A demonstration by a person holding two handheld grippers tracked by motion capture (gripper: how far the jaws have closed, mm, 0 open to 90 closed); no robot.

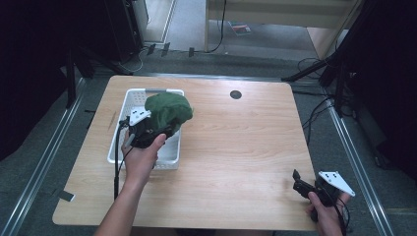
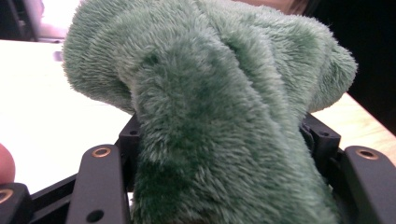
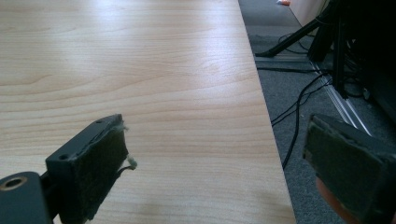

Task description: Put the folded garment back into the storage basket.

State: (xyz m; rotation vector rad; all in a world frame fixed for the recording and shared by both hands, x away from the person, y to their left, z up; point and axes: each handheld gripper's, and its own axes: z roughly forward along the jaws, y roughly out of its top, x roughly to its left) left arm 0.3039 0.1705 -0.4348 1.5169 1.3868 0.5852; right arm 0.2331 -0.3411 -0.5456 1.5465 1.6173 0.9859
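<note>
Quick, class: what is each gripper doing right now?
Left gripper: closed on the green fuzzy cloth above the white basket.
Right gripper: open, holding nothing.

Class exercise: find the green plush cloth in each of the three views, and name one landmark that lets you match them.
High view: green plush cloth left of centre, above the white basket, held by the left tool.
Left gripper view: cloth across the middle, between the jaws.
Right gripper view: not in it.
Shared landmark: wooden table.

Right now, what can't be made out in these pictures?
- Basket contents: high view, the green cloth and left gripper cover much of its inside.
- Left gripper's jaw tips: left gripper view, buried in cloth.
- Right hand: high view, cut off by the bottom edge.
</note>
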